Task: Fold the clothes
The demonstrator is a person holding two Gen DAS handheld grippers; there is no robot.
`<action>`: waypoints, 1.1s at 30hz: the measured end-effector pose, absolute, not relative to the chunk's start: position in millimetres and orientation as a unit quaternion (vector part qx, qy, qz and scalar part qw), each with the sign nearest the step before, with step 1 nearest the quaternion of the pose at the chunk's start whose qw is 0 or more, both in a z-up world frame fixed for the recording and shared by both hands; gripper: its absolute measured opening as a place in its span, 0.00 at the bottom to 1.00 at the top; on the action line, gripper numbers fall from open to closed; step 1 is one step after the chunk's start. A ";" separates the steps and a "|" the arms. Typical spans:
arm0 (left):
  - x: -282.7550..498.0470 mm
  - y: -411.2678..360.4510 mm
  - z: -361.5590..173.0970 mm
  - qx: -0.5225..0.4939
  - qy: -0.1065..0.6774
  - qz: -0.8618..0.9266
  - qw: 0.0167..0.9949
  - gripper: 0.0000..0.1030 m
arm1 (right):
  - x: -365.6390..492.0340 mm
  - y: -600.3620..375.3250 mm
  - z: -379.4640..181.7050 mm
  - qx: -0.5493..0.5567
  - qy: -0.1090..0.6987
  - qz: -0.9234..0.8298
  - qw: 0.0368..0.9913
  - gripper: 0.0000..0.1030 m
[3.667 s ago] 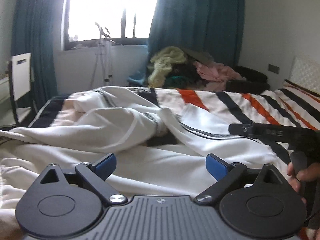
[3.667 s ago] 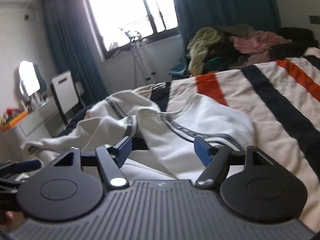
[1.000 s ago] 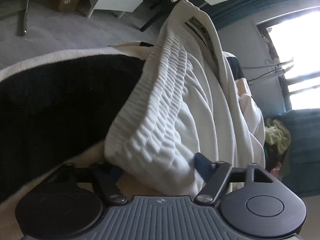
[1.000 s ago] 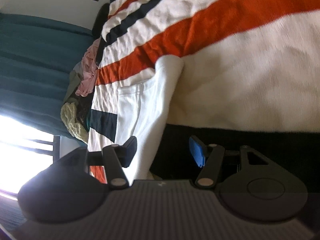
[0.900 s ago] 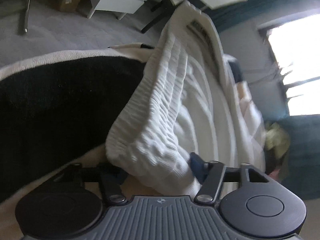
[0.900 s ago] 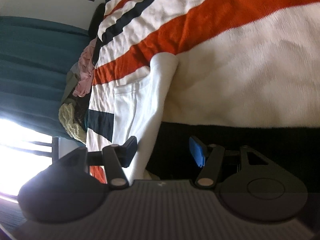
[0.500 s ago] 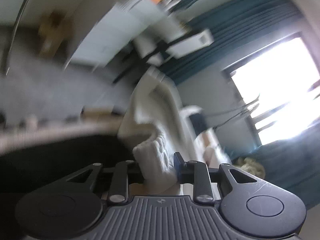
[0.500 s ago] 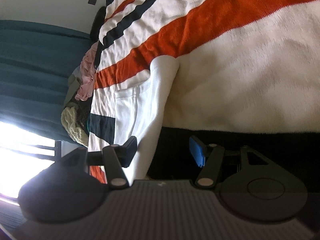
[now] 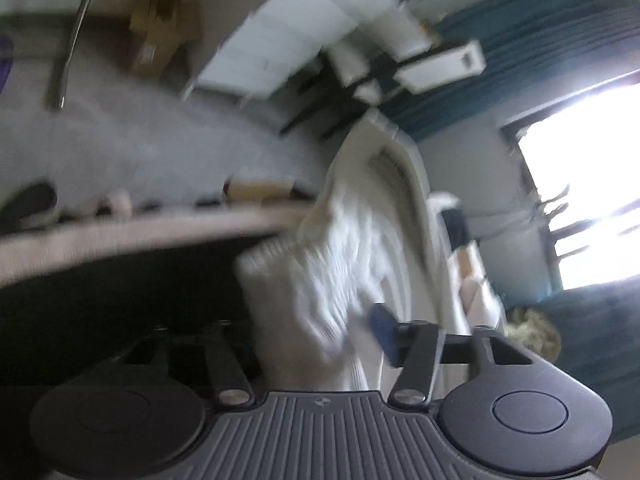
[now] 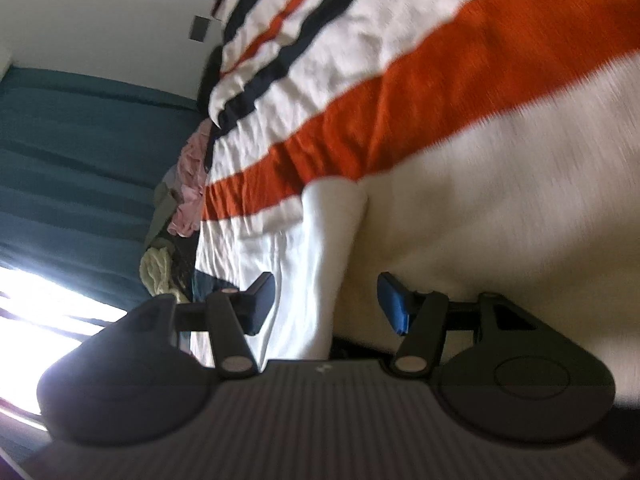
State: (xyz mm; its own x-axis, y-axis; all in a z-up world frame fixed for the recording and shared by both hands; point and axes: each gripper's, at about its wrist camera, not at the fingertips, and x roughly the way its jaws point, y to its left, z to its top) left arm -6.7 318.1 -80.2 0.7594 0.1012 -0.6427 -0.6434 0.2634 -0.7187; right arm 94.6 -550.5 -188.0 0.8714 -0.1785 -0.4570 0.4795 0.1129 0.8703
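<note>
A white garment with a ribbed hem lies on the bed. In the blurred left wrist view my left gripper has the ribbed hem bunched between its fingers and lifted; the left finger is hidden behind the cloth, so its hold is unclear. In the right wrist view the same white garment lies flat on the striped blanket. My right gripper is open, its fingers on either side of the garment's edge, close to the cloth.
White drawers and a cardboard box stand on the grey floor beyond the bed edge. A pile of clothes lies by the teal curtain. A bright window is at the right.
My left gripper closed in on the ribbed hem and lifted it, then its fingers spread a little. My right gripper stayed open and moved closer to the garment's edge.
</note>
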 end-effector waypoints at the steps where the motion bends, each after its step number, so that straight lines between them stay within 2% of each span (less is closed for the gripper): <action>1: -4.5 319.6 -84.0 -0.556 0.258 0.240 0.753 0.63 | 96.2 -553.0 -188.1 0.621 0.118 -0.224 0.742 0.56; 3: -4.6 314.8 -83.2 -0.545 0.266 0.244 0.757 0.63 | 104.2 -556.6 -189.8 0.610 0.124 -0.221 0.751 0.51; 5: -3.3 312.2 -82.7 -0.541 0.265 0.249 0.758 0.63 | 113.4 -557.9 -190.1 0.595 0.134 -0.216 0.762 0.33; 6: -2.9 312.5 -83.6 -0.543 0.262 0.250 0.757 0.57 | 118.3 -557.8 -189.8 0.585 0.140 -0.213 0.770 0.15; 7: -3.6 313.6 -85.4 -0.549 0.257 0.251 0.755 0.46 | 121.9 -555.1 -186.2 0.564 0.148 -0.224 0.781 0.10; 8: -4.3 314.8 -87.2 -0.554 0.252 0.251 0.753 0.40 | 125.4 -552.4 -182.5 0.543 0.155 -0.236 0.791 0.09; 10: -8.8 318.5 -90.5 -0.569 0.238 0.247 0.747 0.22 | 119.1 -552.9 -177.1 0.534 0.148 -0.257 0.792 0.06; 13: -17.4 324.8 -95.3 -0.594 0.215 0.237 0.738 0.11 | 109.2 -553.9 -169.1 0.521 0.137 -0.287 0.792 0.05; 16: -27.2 329.8 -92.3 -0.607 0.193 0.229 0.736 0.09 | 99.3 -554.9 -161.1 0.507 0.126 -0.318 0.791 0.05; 23: -55.6 356.8 -75.0 -0.623 0.189 0.193 0.734 0.08 | 76.2 -557.2 -142.4 0.472 0.098 -0.387 0.786 0.05; 29: -60.7 365.3 -86.6 -0.582 0.255 0.189 0.748 0.09 | 67.5 -564.7 -158.0 0.464 0.161 -0.420 0.763 0.06; 33: -59.5 368.7 -88.0 -0.561 0.287 0.180 0.755 0.16 | 64.0 -565.4 -157.0 0.453 0.181 -0.418 0.766 0.16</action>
State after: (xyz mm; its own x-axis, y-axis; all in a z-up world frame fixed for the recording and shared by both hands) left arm -59.5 368.7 -88.0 0.7707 -0.0505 -0.6351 -0.5937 0.3047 -0.7447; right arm 64.0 -565.4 -157.0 0.5845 -0.4770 -0.6564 0.8049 0.2387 0.5433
